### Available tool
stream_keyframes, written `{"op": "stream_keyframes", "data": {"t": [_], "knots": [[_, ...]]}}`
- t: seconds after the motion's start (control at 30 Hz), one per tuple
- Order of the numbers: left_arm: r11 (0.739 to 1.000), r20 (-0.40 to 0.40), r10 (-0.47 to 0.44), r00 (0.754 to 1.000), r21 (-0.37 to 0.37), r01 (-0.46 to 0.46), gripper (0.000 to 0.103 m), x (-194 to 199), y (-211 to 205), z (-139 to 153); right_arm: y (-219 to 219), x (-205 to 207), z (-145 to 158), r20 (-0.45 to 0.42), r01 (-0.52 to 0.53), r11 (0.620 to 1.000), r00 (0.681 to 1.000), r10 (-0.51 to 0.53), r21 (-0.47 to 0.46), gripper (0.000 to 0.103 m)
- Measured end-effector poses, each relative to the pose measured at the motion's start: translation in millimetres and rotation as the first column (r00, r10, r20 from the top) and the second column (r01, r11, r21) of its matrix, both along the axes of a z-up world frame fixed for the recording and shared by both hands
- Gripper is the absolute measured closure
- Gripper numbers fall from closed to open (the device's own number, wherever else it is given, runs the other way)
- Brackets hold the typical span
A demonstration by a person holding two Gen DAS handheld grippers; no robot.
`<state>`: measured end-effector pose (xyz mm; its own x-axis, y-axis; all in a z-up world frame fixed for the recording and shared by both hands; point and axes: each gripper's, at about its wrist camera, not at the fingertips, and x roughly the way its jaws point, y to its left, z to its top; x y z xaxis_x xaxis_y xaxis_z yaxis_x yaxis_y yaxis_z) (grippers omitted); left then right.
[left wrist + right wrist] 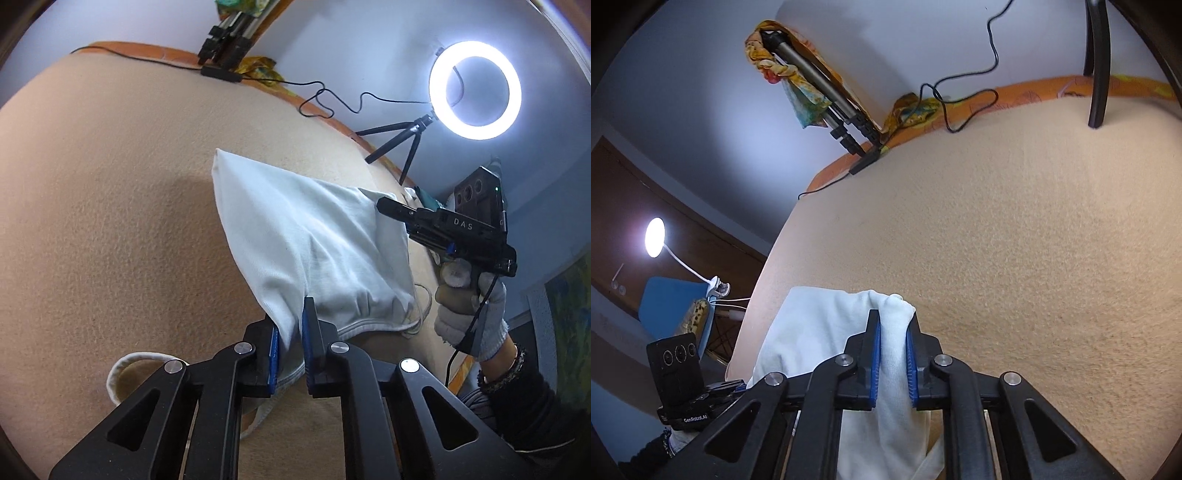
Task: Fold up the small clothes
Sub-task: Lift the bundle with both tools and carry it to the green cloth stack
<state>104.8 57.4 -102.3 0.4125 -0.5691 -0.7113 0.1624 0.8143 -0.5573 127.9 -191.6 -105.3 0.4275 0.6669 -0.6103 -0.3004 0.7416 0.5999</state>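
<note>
Left gripper (291, 332) clamped on hem of white garment (306, 236); right gripper (378, 206) pinching its opposite edge, held by gloved hand (469, 306). Cloth lifted and stretched between both above beige blanket (110, 184), near its right edge. Wide bare blanket toward far edge, up to black cable (332, 99) and ring light (476, 90).

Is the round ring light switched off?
No, the ring light glows bright white on its small tripod at the far edge of the beige blanket.
</note>
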Motion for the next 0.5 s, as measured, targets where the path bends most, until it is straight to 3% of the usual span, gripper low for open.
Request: {"op": "stream_keyframes", "data": {"t": [0.27, 0.5], "knots": [[0.998, 0.057, -0.059, 0.997, 0.006, 0.058, 0.095, -9.4, -20.4, 14.7, -12.0, -22.0, 35.5, 0.095, 0.025, 1.000, 0.995, -0.025, -0.003, 0.094], [0.991, 0.120, -0.136, 0.983, -0.004, 0.137, 0.095, -12.2, -57.3, 35.2, -49.2, -48.8, 66.5, 0.168, 0.083, 0.996, 0.982, -0.080, -0.011, 0.094]]}}
